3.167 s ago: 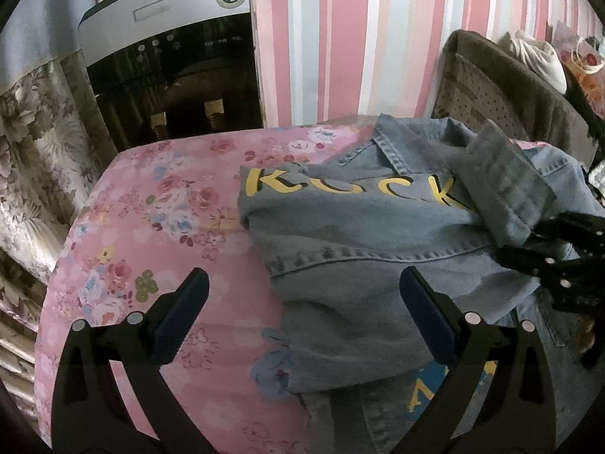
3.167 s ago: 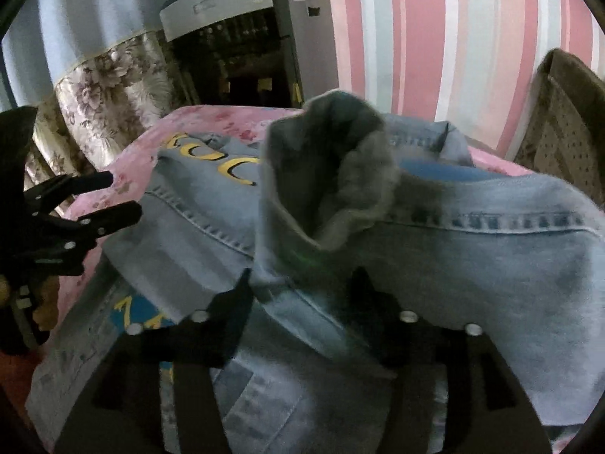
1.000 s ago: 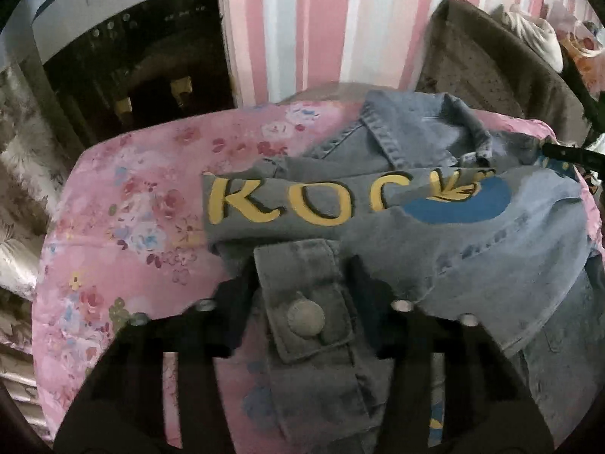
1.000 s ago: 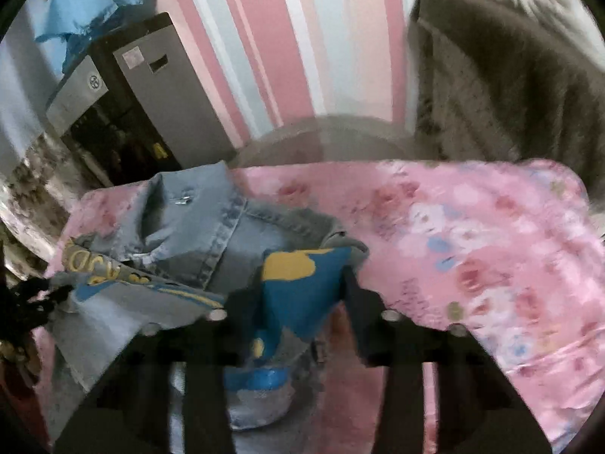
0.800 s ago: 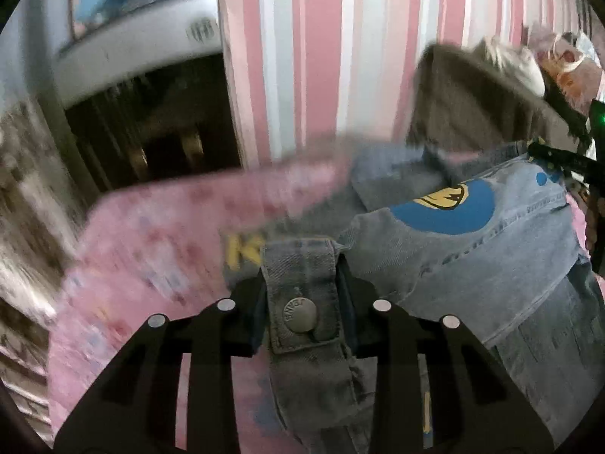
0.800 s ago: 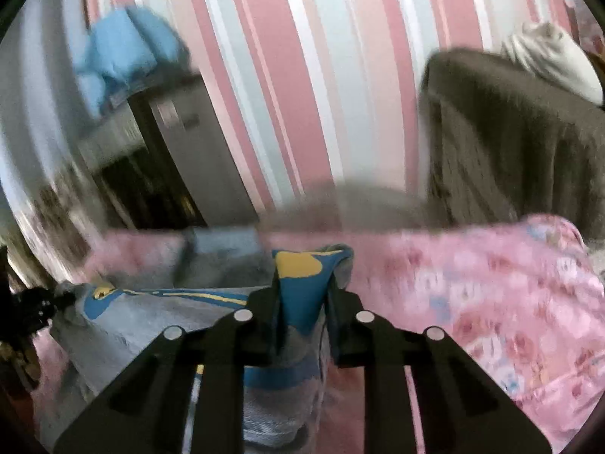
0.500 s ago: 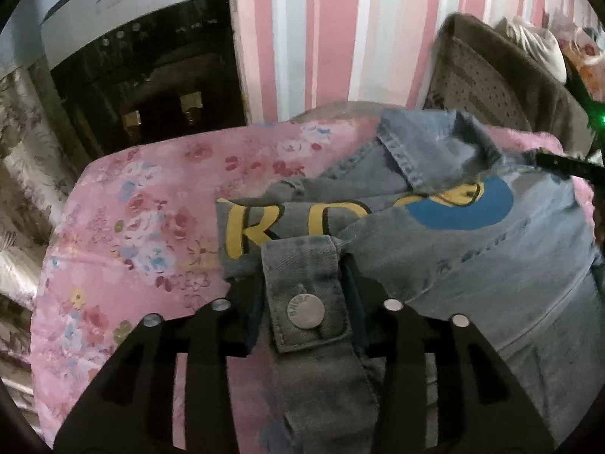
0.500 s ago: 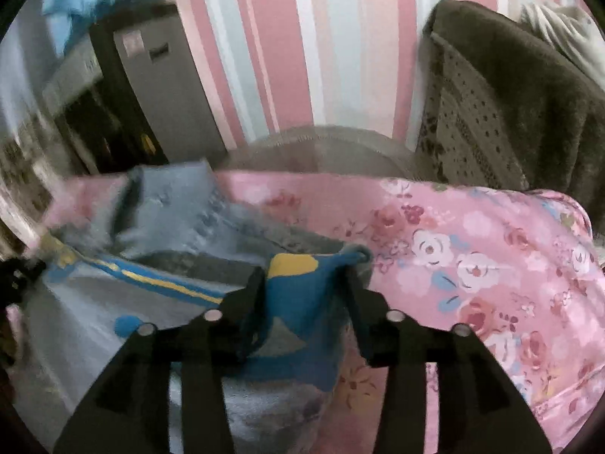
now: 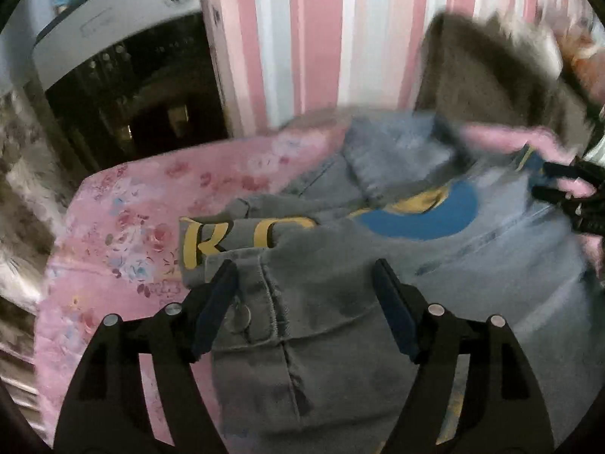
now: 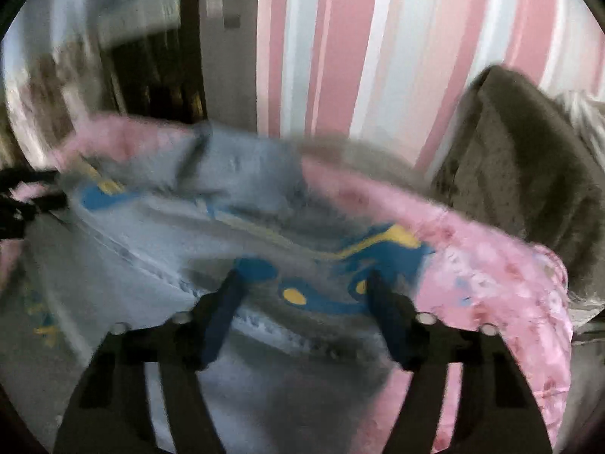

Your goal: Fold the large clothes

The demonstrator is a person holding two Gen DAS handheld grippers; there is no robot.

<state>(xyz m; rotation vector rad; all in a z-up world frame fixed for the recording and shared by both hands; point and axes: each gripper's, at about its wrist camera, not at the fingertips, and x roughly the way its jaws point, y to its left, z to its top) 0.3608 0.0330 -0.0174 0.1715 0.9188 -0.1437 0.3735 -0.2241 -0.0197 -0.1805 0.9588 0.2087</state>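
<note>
A light blue denim jacket (image 9: 472, 265) with yellow letters and a blue and yellow print lies folded on a pink floral sheet (image 9: 124, 234). My left gripper (image 9: 304, 278) is open just above the jacket's left fold, where a cuff with a metal button (image 9: 240, 316) lies between its fingers. My right gripper (image 10: 302, 289) is open over the jacket's right end, above the blue print (image 10: 321, 283). The right gripper also shows at the right edge of the left wrist view (image 9: 567, 195). Both views are blurred.
A dark appliance with a white top (image 9: 113, 75) stands behind the bed at the left. A striped pink wall (image 9: 321, 38) is behind. A brown blanket-covered chair (image 10: 529, 174) stands at the right. The sheet's edge (image 9: 45, 302) drops off at the left.
Both grippers were shut on the jacket, the left on the buttoned cuff and the right on the printed fold. Both have opened and let the denim drop onto the sheet.
</note>
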